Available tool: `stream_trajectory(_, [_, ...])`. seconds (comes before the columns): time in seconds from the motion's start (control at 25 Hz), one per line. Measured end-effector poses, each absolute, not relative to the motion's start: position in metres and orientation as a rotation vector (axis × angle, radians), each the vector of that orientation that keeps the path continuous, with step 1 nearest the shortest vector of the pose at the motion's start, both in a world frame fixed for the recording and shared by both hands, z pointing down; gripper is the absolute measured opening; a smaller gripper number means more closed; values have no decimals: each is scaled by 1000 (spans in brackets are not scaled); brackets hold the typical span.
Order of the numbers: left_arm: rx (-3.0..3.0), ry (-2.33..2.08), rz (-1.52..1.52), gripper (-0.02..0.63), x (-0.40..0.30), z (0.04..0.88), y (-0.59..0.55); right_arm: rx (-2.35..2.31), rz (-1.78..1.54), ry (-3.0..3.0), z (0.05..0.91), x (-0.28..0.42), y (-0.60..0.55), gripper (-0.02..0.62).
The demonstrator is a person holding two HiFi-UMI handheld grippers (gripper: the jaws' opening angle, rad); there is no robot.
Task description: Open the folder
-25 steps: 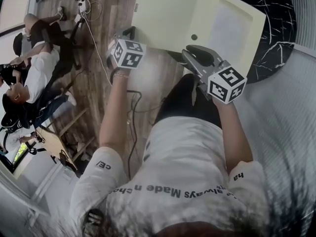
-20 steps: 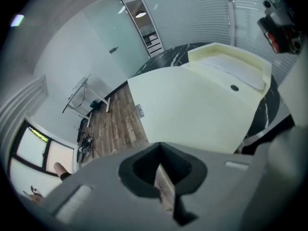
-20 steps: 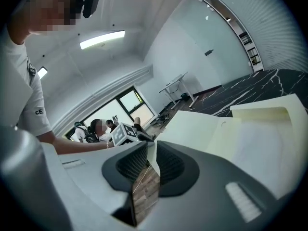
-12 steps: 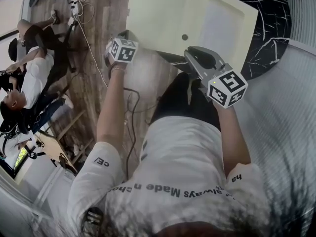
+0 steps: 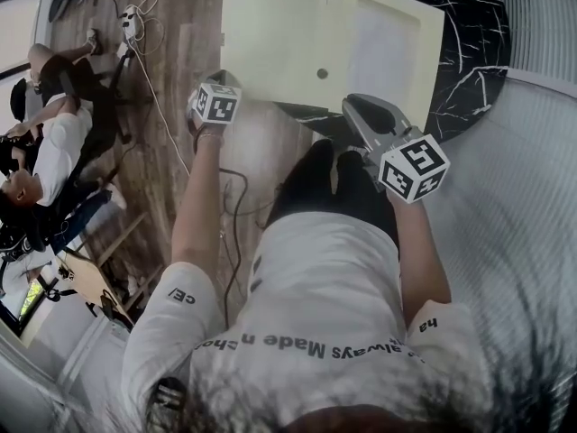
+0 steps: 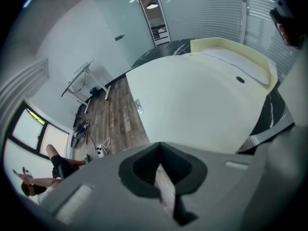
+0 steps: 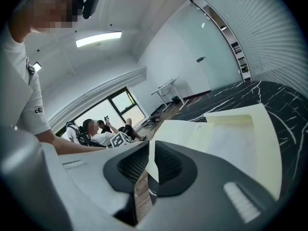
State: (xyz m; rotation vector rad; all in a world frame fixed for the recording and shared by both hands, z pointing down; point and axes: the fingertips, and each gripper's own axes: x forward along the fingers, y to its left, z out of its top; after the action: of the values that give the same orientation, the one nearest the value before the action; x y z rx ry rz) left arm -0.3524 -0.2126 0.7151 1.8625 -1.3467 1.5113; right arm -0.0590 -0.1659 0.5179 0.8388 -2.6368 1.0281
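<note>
The folder (image 5: 279,43) lies spread flat on the black table (image 5: 478,61), both leaves apart. Its left leaf overhangs the table edge above the floor. Treat the opening step as essentially complete. Your left tool (image 6: 162,170) is narrow and empty. Your right tool (image 7: 148,165) has just been closing to a narrow gap; the folder's near corner shows through it, apparently unclamped. Next, draw both tools clear without dragging the overhanging leaf.

Wood floor (image 5: 194,25) lies open at left; folder (image 5: 270,43) overhangs the table (image 5: 473,52), ribbed wall (image 5: 532,197) crowds the right.
</note>
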Motion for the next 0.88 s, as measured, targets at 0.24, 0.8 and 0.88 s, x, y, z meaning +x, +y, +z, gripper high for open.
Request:
stream_trajectory(0.24, [1862,-1424,1450,2,-349,673,-207,919,956,-2619,498,-31,-161,21])
stream_trajectory(0.8, [1961,-1638,1185,2,-302,547,-187,1178,541,-2529,405,25,-152,3])
stream_trajectory(0.88, [1977,-1687,1133,2,-293,524,-183,1201,516,-2528,392,32,-148,3])
